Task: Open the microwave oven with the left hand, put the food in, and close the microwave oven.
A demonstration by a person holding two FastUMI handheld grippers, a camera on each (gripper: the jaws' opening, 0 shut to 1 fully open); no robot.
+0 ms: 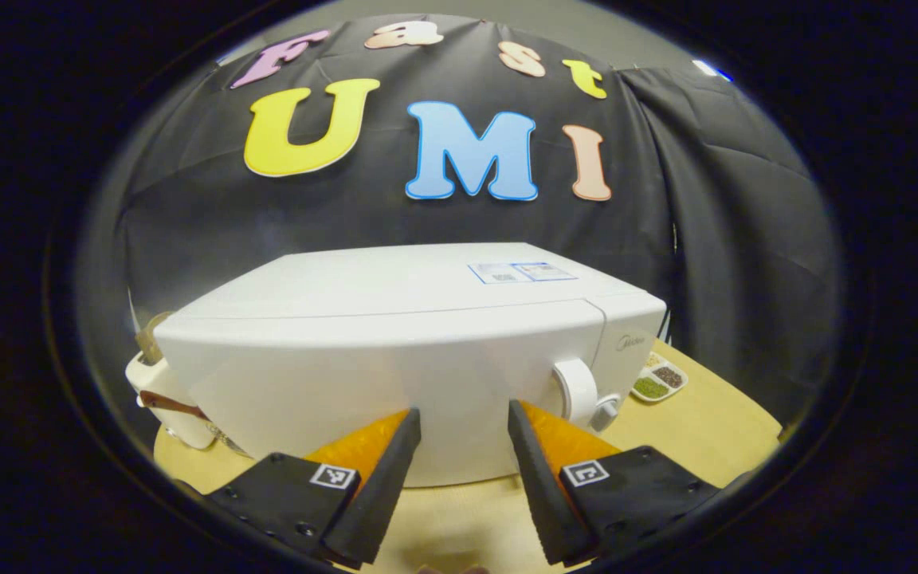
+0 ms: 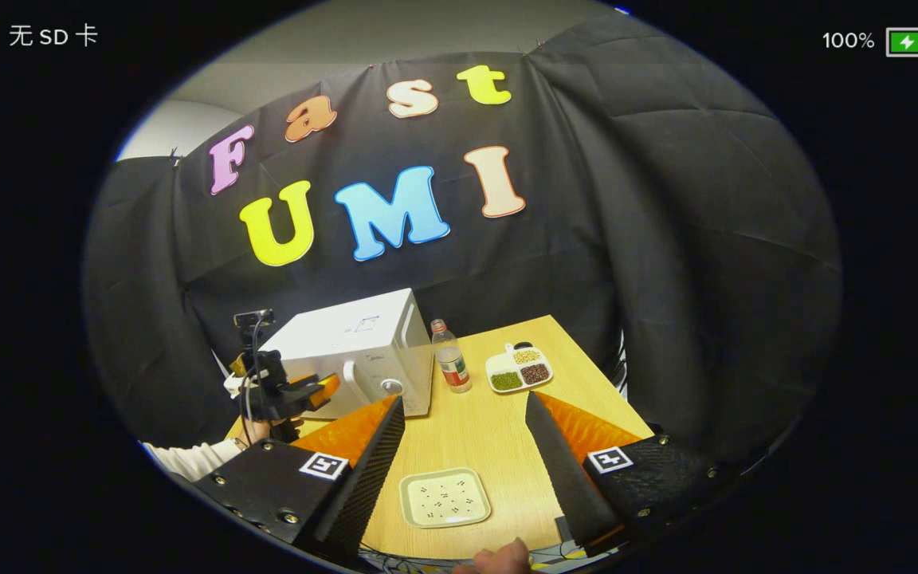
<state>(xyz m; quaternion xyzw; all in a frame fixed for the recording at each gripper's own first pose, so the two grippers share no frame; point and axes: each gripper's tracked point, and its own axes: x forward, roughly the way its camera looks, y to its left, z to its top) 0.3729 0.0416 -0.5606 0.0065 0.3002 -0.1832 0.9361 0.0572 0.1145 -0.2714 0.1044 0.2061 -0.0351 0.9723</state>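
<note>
The white microwave stands with its door closed just ahead of my left gripper, which is open and holds nothing. Its white handle and knob lie to the right of the fingers. In the right gripper view the microwave sits at the table's far left, and the left gripper hovers in front of its door, held by a hand with a white sleeve. A pale square plate with small dark specks lies near the front edge, below and between the fingers of my open right gripper.
A clear bottle with a red label stands right of the microwave. A divided dish of beans lies farther right. A white appliance stands left of the microwave. The wooden table ends at black cloth walls.
</note>
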